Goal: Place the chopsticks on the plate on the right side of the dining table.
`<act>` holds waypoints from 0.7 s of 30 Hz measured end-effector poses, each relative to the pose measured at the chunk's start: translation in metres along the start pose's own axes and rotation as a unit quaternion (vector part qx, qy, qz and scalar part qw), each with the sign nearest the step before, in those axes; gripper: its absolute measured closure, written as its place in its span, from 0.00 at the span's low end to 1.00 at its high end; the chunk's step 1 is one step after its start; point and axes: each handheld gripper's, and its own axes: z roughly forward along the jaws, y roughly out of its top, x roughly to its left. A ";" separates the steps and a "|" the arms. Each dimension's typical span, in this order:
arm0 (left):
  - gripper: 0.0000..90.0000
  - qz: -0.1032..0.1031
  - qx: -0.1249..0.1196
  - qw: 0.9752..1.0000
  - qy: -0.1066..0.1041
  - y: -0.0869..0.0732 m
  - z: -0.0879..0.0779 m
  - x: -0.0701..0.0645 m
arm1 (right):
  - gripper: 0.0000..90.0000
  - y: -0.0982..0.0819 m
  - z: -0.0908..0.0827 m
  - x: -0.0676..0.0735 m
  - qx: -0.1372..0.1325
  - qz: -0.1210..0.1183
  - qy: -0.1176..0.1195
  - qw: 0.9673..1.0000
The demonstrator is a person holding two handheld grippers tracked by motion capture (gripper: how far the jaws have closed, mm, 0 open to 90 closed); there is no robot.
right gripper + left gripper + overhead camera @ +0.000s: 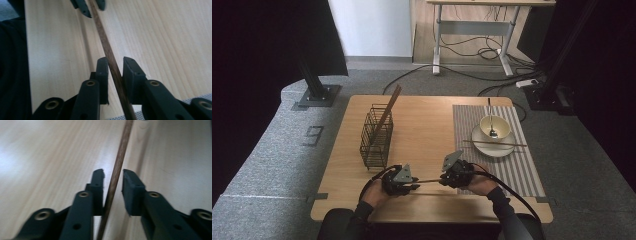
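One chopstick point(428, 180) is hanging between your claws just above the tabletop point(422, 135): your right claw point(115, 65) is clamping it, your left claw point(113, 175) is standing slightly open around it. Another is already leaning in the wire basket point(376, 135); one is lying across the plate point(492, 145).
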 end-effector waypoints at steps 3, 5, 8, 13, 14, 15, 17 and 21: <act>0.65 -0.008 -0.005 1.000 0.021 0.001 0.000 0.000 | 0.90 0.001 -0.001 0.002 -0.005 -0.005 0.012 1.000; 0.60 -0.014 -0.009 1.000 0.025 0.001 0.000 0.000 | 0.91 0.001 -0.002 0.003 -0.012 -0.009 0.017 1.000; 0.49 -0.029 -0.013 0.999 0.036 0.001 0.001 0.001 | 0.92 0.002 -0.003 0.003 -0.015 -0.007 0.009 1.000; 0.25 -0.068 -0.032 0.996 0.051 0.000 0.002 0.004 | 0.92 0.000 -0.003 -0.001 -0.007 -0.002 -0.006 1.000; 0.21 -0.075 -0.036 0.995 0.053 0.000 0.003 0.005 | 0.92 -0.001 -0.002 -0.001 -0.007 -0.001 -0.007 1.000; 0.17 -0.081 -0.038 0.994 0.057 0.000 0.004 0.005 | 0.92 -0.001 -0.002 -0.001 -0.006 0.000 -0.009 1.000; 0.12 -0.091 -0.040 0.993 0.070 0.000 0.005 0.004 | 0.92 -0.001 -0.002 -0.002 -0.005 0.003 -0.014 1.000; 0.00 -0.107 -0.049 0.990 0.076 -0.001 0.003 0.005 | 0.92 -0.005 -0.005 -0.006 -0.008 0.015 -0.026 1.000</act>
